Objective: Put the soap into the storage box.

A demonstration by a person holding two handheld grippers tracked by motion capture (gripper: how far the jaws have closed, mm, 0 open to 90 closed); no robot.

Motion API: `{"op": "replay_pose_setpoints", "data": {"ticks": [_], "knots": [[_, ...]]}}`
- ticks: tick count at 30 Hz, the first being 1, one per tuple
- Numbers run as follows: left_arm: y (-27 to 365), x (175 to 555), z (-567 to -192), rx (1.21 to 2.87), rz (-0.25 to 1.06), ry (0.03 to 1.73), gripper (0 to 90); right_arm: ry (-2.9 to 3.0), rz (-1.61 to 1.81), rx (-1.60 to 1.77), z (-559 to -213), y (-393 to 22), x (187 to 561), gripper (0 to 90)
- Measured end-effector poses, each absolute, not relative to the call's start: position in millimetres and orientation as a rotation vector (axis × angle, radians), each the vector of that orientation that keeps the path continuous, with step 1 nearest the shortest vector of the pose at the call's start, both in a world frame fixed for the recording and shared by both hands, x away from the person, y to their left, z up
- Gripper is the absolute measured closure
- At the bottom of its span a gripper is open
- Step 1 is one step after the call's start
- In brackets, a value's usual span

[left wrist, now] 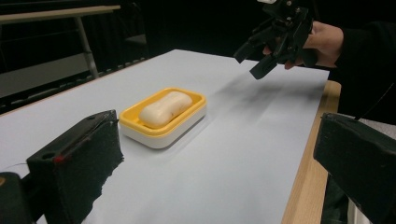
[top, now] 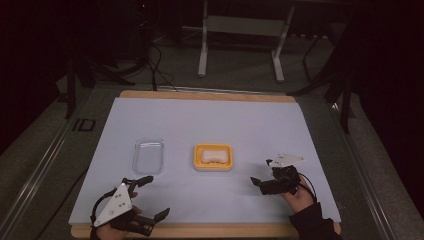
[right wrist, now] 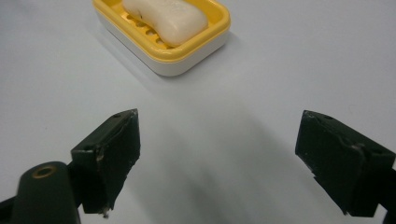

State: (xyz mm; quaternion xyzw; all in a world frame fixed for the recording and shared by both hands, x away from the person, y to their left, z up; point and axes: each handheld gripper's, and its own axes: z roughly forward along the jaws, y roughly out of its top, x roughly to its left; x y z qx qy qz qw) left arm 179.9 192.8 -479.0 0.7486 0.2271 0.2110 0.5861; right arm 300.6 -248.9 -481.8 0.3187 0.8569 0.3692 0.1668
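On the white sheet [top: 200, 125], near its middle, sits a yellow soap dish [top: 214, 157] with a pale bar of soap [top: 213, 155] lying in it; a clear lid [top: 148, 155] rests apart to its left. Both tools are off the dish: the right gripper [top: 264, 176] hovers nearby with jaws spread, and the left gripper [top: 152, 197] waits at the near edge, jaws wide apart
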Motion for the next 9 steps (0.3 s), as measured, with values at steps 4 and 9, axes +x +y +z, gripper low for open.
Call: {"op": "replay_pose_setpoints", "data": {"ticks": [4, 9], "knots": [[192.7, 180.0, -479.1, 1.746, 0.492, 0.531, 1.1, 2.443, 1.048, 0.905, -482.3, -248.9, 301.0, 13.9], [192.6, 179.9, -479.1, 1.749, 0.493, 0.530, 1.1, 2.440, 1.057, 0.905, -482.1, -248.9, 300.9, 13.9]]}}
